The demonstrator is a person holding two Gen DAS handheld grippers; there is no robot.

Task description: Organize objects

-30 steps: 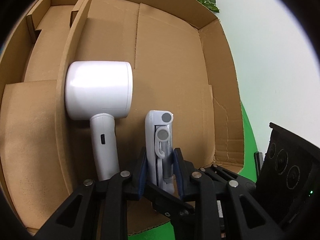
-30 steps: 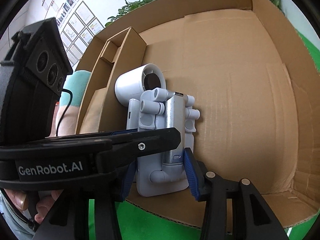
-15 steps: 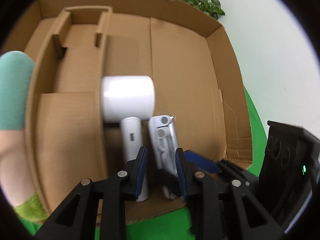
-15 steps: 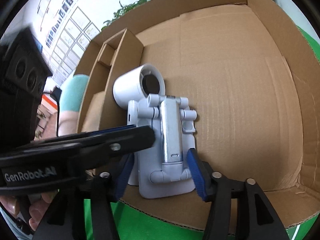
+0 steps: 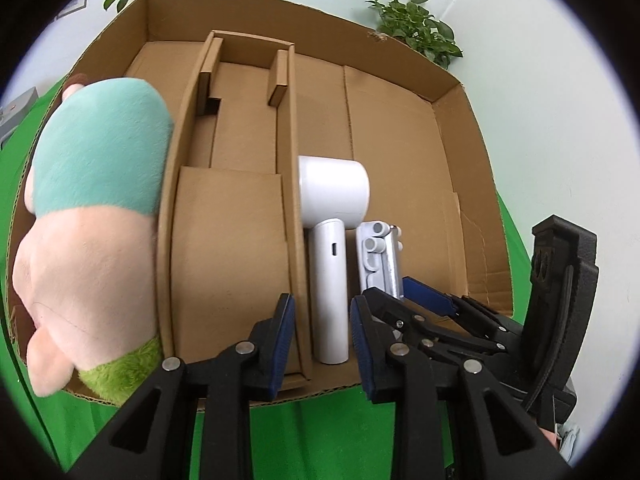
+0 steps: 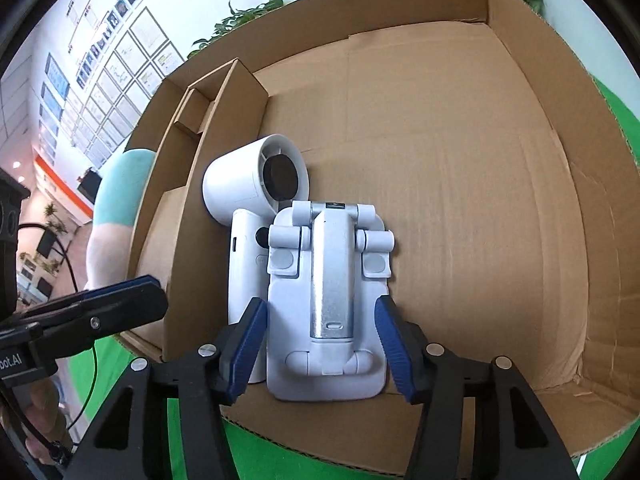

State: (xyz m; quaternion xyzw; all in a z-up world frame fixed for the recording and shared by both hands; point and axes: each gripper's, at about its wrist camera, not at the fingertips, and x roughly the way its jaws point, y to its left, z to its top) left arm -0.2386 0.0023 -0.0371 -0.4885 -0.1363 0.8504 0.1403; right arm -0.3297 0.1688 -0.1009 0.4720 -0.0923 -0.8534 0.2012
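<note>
The folding phone stand (image 6: pixel 328 304) lies flat on the floor of the cardboard box (image 6: pixel 460 168), in its wide compartment, just beside the white hair dryer (image 6: pixel 248 200), which lies against the box's cardboard divider (image 5: pixel 290 184). The right gripper (image 6: pixel 320 344) has its blue pads either side of the stand's near end, the jaws closing in with small gaps left at both pads. The left gripper (image 5: pixel 322 344) hangs above the box's near edge, over the dryer's handle, jaws narrow and empty, while a plush toy (image 5: pixel 92 220) fills the compartment beyond the divider.
</note>
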